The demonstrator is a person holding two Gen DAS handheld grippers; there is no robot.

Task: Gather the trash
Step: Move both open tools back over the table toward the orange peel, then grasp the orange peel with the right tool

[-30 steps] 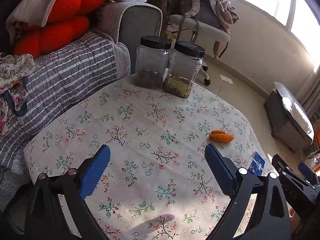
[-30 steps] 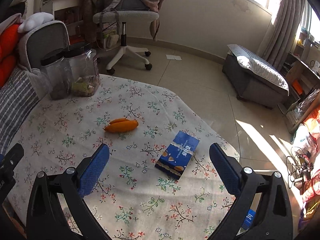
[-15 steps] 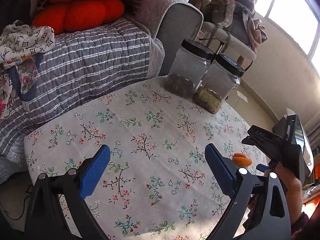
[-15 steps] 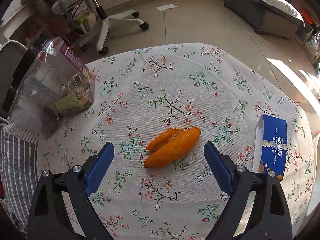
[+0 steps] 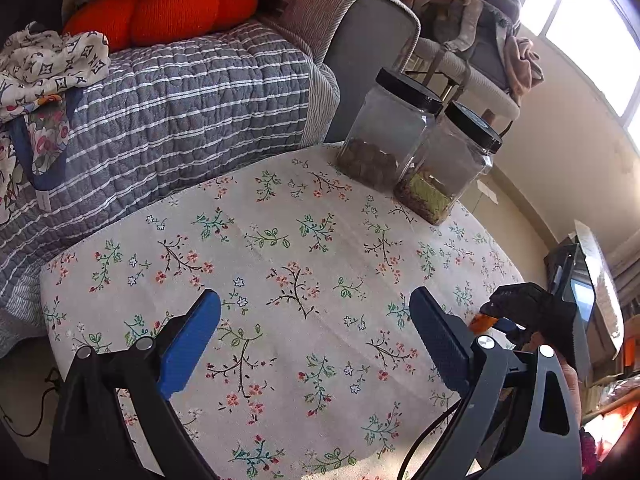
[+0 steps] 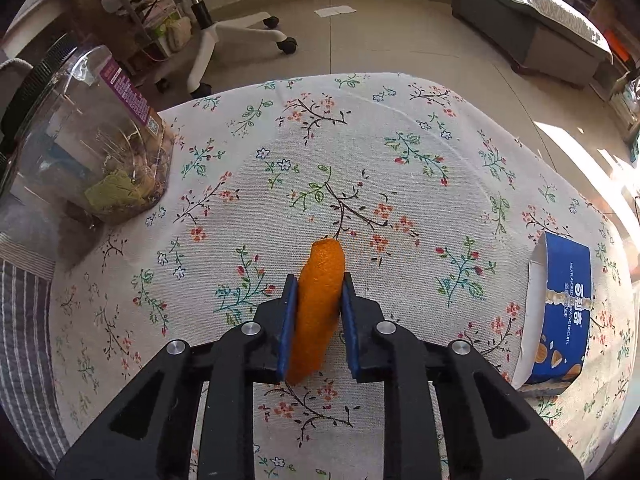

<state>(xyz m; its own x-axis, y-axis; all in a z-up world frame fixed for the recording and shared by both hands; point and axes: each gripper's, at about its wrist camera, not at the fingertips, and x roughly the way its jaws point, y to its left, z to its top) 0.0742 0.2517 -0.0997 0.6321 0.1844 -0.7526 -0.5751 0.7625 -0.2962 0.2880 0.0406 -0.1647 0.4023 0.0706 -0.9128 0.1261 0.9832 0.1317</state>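
A sofa (image 5: 192, 120) under a grey striped quilt runs along the far left of the left wrist view, with red cushions (image 5: 172, 12) piled on top. Against it stands the counter (image 5: 280, 264), round and covered in a white cloth printed with small flowers and twigs. A grey bench (image 6: 532, 28) sits on the tiled floor beyond, and a white swivel chair (image 6: 212, 36) stands near the counter's far edge.

Two clear jars with black lids stand side by side, touching or nearly so, at the counter's far edge. The left jar (image 5: 384, 136) holds a brown layer at the bottom; the right jar (image 5: 448, 168) holds greenish and brown contents.

The left tool (image 5: 316, 340) hovers above bare cloth with its blue pads wide apart and nothing between them. The right tool (image 6: 318, 320) is clamped on the peel (image 6: 320, 304), an orange curl gripped around its middle by both blue pads. The peel's tip pokes out past the pads. Whether it touches the cloth I cannot tell. In the left wrist view the right tool (image 5: 528, 312) appears at the right rim of the counter with a sliver of orange showing at its tip.

A blue box (image 6: 560, 308), open at one end, lies flat on the cloth to the right of the peel, apart from it and near the counter's edge.
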